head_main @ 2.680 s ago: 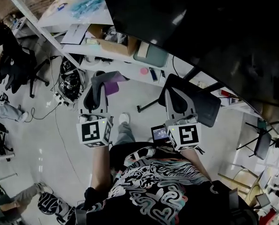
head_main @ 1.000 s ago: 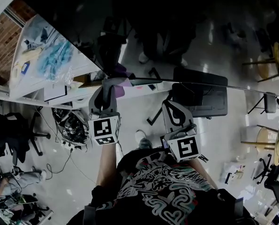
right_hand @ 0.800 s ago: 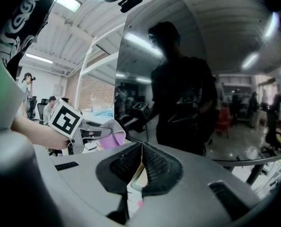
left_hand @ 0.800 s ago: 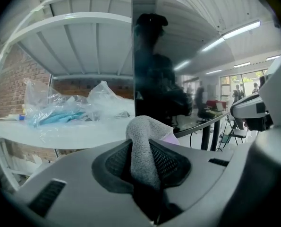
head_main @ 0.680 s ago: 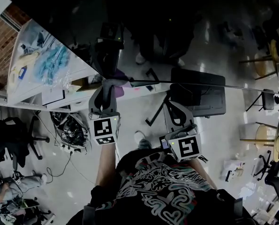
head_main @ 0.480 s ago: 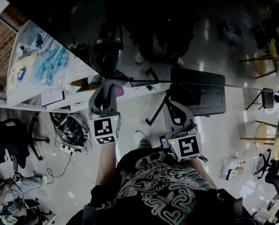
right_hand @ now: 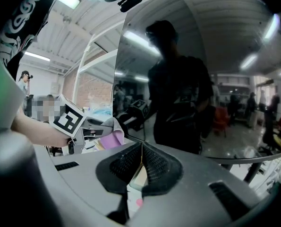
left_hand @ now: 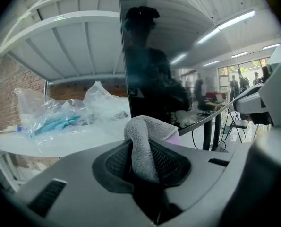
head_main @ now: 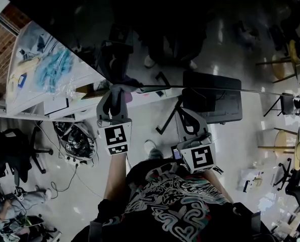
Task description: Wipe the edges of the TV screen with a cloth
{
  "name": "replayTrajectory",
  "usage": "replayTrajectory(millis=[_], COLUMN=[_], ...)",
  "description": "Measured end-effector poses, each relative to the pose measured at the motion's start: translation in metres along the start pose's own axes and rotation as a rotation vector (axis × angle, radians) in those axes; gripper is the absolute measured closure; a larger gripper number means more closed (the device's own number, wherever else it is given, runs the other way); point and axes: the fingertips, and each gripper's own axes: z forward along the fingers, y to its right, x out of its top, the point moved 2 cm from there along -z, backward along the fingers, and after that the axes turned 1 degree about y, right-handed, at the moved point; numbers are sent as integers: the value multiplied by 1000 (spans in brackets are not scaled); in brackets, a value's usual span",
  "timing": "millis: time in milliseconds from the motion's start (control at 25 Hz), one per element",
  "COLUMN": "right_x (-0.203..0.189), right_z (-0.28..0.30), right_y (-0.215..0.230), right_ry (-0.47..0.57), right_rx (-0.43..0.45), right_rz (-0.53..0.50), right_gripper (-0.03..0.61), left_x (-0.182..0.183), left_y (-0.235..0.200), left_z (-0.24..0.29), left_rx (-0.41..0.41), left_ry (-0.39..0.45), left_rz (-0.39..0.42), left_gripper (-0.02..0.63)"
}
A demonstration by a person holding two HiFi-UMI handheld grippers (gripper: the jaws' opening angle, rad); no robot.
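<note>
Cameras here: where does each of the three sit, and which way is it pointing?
Head view: on the person's head, aimed steeply down past the TV edge to the floor; shows left tongs, right tongs, a forearm, the shirt.
Left gripper view: on the left tongs, facing along them at the TV's edge; they clamp the cloth.
Right gripper view: on the right tongs, facing the TV; they are shut, empty.
Shared: head and right gripper views both show the left tongs holding the cloth.
</note>
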Motion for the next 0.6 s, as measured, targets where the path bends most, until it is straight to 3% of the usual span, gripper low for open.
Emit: replayTrajectory(millis=[200,320,600], right_x=[6,-2,-6], right_z=[-2,-6,-13], right_y=[1,2,5], right_ry=[32,-19,-24], right_rx=[-6,-5,-11], right_rz=[1,-5,1], right_gripper=[548,548,548], left_x=[2,4,5], left_y=[2,4,8], left_z=[-3,-3,-5], left_rx=[3,6,6], left_ry=[-9,-7,-8], left_rz=[8,17,24], left_gripper=[515,515,515])
